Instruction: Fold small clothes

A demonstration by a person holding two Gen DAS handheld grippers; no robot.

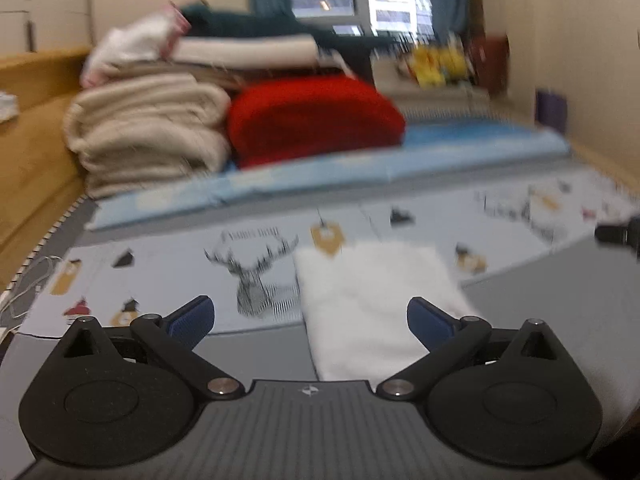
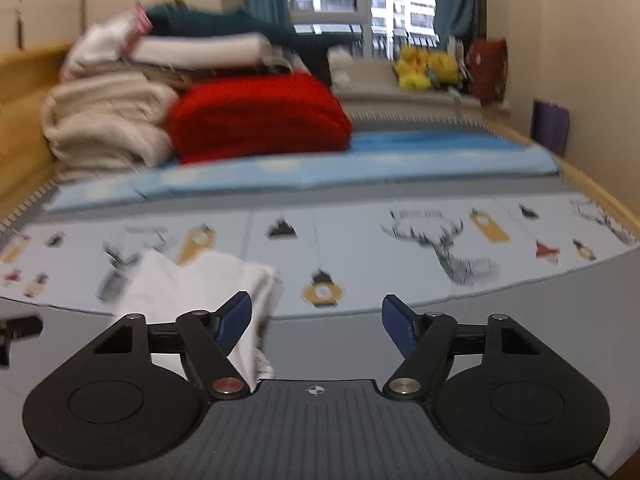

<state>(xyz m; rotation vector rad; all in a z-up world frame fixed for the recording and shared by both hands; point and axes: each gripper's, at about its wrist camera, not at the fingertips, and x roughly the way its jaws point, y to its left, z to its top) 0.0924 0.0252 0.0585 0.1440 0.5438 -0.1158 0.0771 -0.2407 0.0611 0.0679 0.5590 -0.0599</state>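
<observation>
Lying flat on the printed mat [image 1: 168, 264], the white garment [image 1: 376, 304] sits just ahead of the left hand-held gripper [image 1: 310, 320] and to the left of the right hand-held gripper [image 2: 316, 320]; both have their jaws spread wide with nothing between them. It looks light, soft and limp, so it will likely sag and crumple. Pinching an edge or a corner seems best.
</observation>
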